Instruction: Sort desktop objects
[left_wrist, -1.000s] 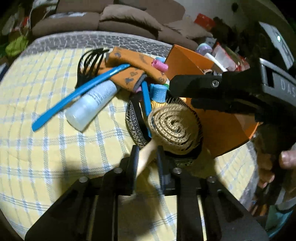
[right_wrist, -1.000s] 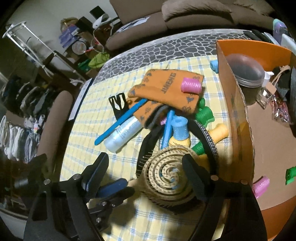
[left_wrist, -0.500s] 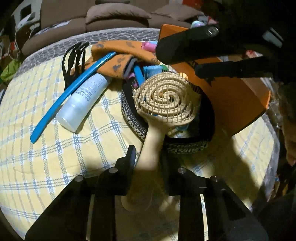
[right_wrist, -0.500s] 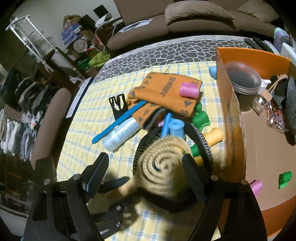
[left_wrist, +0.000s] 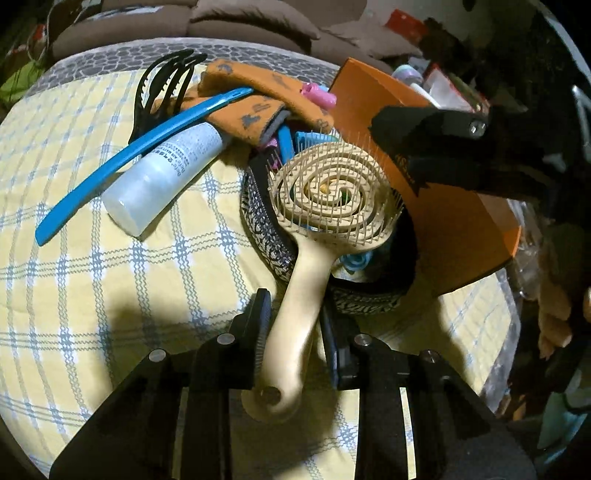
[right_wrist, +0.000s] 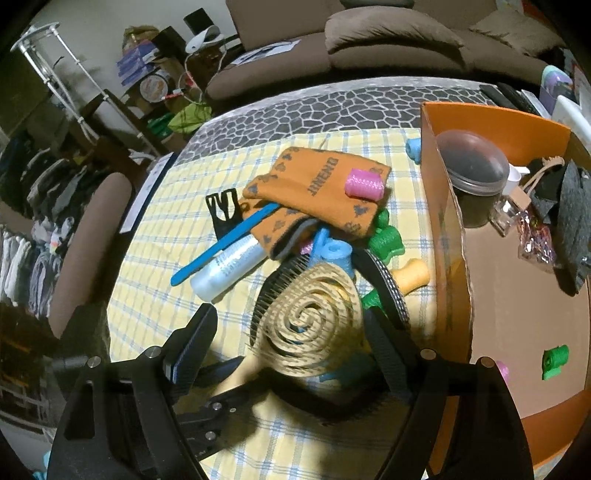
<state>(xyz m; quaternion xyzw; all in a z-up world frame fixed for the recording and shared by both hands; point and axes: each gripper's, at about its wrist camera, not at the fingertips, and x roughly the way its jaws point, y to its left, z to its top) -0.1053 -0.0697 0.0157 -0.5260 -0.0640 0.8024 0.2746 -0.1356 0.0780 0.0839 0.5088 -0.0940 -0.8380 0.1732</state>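
The left gripper pinches the handle of the spiral hairbrush, its head lifted over the pile at 12 o'clock; the right gripper hangs spread, empty; next, carry it to the orange box at 2 o'clock.

Left wrist view, close, angled steeply down along its fingers over yellow checked cloth, right wrist view likewise, slightly farther back, both sharing spiral hairbrush, orange box, blue comb.
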